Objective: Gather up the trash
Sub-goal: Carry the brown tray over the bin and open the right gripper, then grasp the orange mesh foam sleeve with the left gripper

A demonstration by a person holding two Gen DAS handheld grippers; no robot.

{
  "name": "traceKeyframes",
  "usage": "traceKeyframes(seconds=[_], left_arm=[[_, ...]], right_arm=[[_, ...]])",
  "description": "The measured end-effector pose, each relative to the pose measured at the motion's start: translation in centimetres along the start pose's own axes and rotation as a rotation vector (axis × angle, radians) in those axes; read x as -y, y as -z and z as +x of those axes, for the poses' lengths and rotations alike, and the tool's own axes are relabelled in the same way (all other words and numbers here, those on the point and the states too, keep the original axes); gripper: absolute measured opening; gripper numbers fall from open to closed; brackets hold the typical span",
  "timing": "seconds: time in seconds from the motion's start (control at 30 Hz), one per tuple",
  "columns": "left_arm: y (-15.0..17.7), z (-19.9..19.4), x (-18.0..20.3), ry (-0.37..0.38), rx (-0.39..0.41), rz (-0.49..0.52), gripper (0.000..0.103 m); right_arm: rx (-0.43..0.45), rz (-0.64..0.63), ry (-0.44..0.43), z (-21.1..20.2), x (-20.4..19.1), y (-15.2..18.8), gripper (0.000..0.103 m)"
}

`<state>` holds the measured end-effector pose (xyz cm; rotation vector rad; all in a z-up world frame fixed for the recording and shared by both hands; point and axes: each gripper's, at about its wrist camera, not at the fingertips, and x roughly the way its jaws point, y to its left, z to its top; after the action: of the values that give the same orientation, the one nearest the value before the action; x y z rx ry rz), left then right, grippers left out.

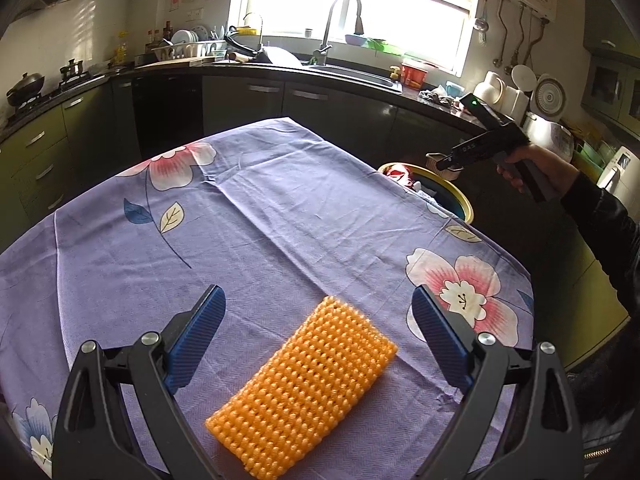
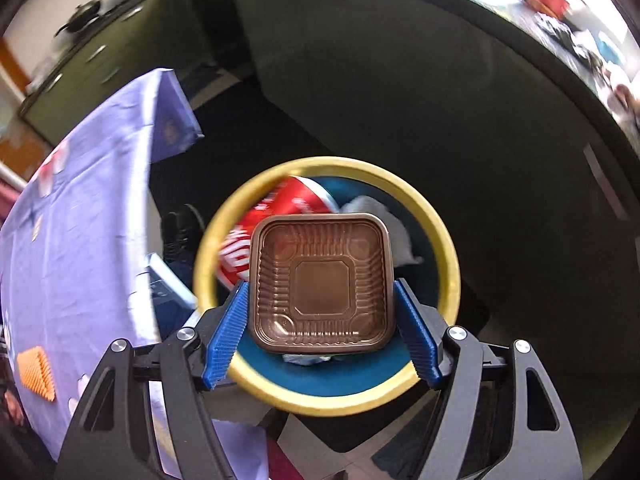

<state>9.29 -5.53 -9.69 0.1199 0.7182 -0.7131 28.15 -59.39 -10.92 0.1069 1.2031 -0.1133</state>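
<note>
An orange foam fruit net (image 1: pixel 306 390) lies flat on the purple flowered tablecloth (image 1: pixel 260 216), between and just ahead of my open left gripper (image 1: pixel 318 304). It also shows small in the right wrist view (image 2: pixel 37 372). My right gripper (image 2: pixel 320 300) is shut on a brown square plastic tray (image 2: pixel 320 282) and holds it over the open yellow-rimmed trash bin (image 2: pixel 448 248), which holds a red wrapper (image 2: pixel 280 204) and white paper. From the left wrist view the right gripper (image 1: pixel 450 160) hovers above the bin (image 1: pixel 460 196) past the table's right edge.
Dark kitchen cabinets and a counter with a sink (image 1: pixel 352 70), dish rack (image 1: pixel 188 46) and stove pots (image 1: pixel 26 84) ring the table. The bin stands on the dark floor beside the table's right side.
</note>
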Motion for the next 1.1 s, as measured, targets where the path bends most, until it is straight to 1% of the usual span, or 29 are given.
traceKeyframes(seconds=[0.03,0.1,0.23,0.33,0.43,0.53,0.6,0.67,0.77,0.97,1.1], left_arm=[[0.0,0.1,0.2,0.005,-0.001,0.005,0.09],[0.0,0.2,0.3,0.013,-0.005,0.012,0.09],[0.2,0.9,0.6,0.026,-0.031,0.024,0.09],[0.3,1.3,0.8,0.026,-0.049,0.035,0.09],[0.2,1.5,1.0,0.052,-0.068,0.039,0.09],[0.1,1.7,1.7,0.089,-0.111,0.096,0.091],[0.2,2.0,2.0,0.09,-0.139,0.142,0.092],[0.4,2.8,2.1,0.088,-0.187,0.196,0.092],[1.1,4.0,1.9,0.096,-0.246,0.247,0.092],[1.9,5.8,1.3,0.109,-0.329,0.296,0.092],[2.3,6.2,1.6,0.135,-0.352,0.334,0.092]], right_arm=[[0.0,0.013,0.003,0.1,0.4,0.0,0.078],[0.012,0.028,0.005,-0.1,0.7,0.1,0.078],[0.038,0.024,-0.017,-1.4,0.7,0.8,0.078],[0.059,0.007,-0.034,-2.4,-0.1,1.8,0.078],[0.08,-0.007,-0.059,-3.2,-0.9,3.0,0.079],[0.092,-0.024,-0.081,-3.7,-2.1,3.8,0.079],[0.094,-0.038,-0.091,-4.1,-2.6,4.5,0.079],[0.098,-0.047,-0.095,-4.4,-3.0,5.1,0.079],[0.102,-0.062,-0.108,-4.9,-3.9,5.6,0.079],[0.101,-0.101,-0.116,-5.0,-5.7,5.9,0.08],[0.094,-0.122,-0.124,-4.8,-6.7,5.9,0.08]])
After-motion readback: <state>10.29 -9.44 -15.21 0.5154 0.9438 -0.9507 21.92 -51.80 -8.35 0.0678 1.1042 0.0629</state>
